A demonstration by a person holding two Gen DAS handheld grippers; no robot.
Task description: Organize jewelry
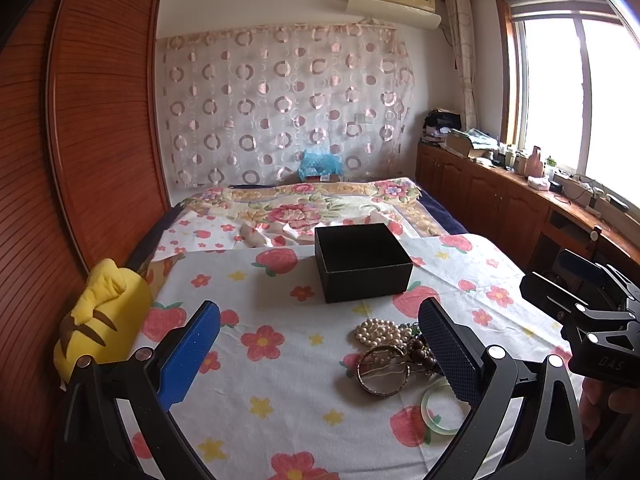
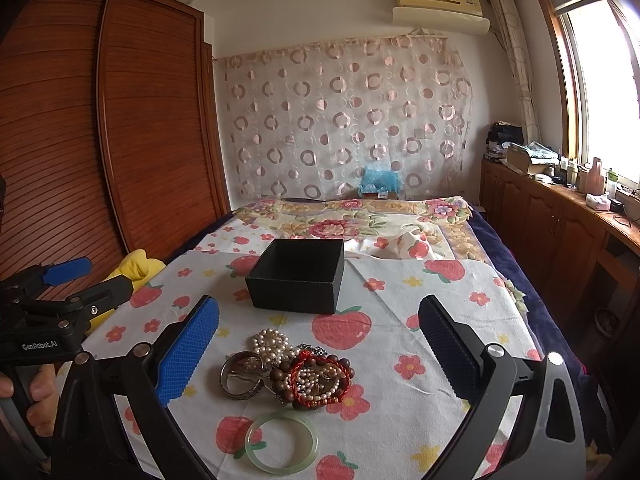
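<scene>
An open black box (image 1: pixel 362 262) (image 2: pixel 298 276) stands on the flowered bedsheet (image 1: pixel 280 380) (image 2: pixel 400 400). In front of it lies a jewelry heap: a pearl string (image 1: pixel 382 331) (image 2: pixel 271 342), a metal bangle (image 1: pixel 382 370) (image 2: pixel 242 376), brown wooden beads (image 2: pixel 280 376), a red cord bracelet (image 2: pixel 320 376) and a pale green jade bangle (image 1: pixel 442 408) (image 2: pixel 281 440). My left gripper (image 1: pixel 320 354) is open, the heap by its right finger. My right gripper (image 2: pixel 318 354) is open, hovering over the heap with nothing held.
A yellow plush toy (image 1: pixel 100 316) (image 2: pixel 134 264) lies at the bed's left edge by the wooden wardrobe (image 1: pixel 80 140). A wooden cabinet (image 2: pixel 560 232) with clutter runs along the right under the window. A person's hand (image 2: pixel 36 392) holds the left gripper.
</scene>
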